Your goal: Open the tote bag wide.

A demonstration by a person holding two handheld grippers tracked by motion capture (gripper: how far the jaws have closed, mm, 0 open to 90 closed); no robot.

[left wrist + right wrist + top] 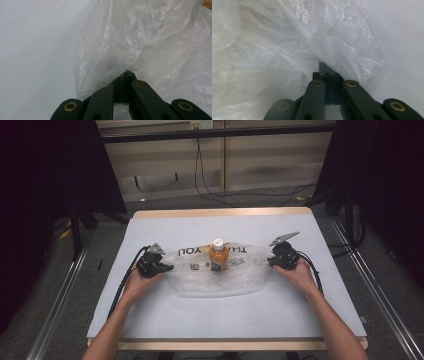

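Your left gripper (159,265) is clenched on the plastic bag (200,282) at its 9 o'clock edge, and your right gripper (278,258) is clenched on the 3 o'clock edge. The bag lies mid-table (150,317), long axis running 9 to 3, lettering toward 12. Judge the film thin, limp and slippery; it will likely sag and tear if jerked. The orange bottle (218,257) stands upright at centre, white cap up, so keep both edges level.

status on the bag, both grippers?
Left gripper and right gripper shut on plastic bag ends. Orange bottle upright amid bag. Nothing in the way.
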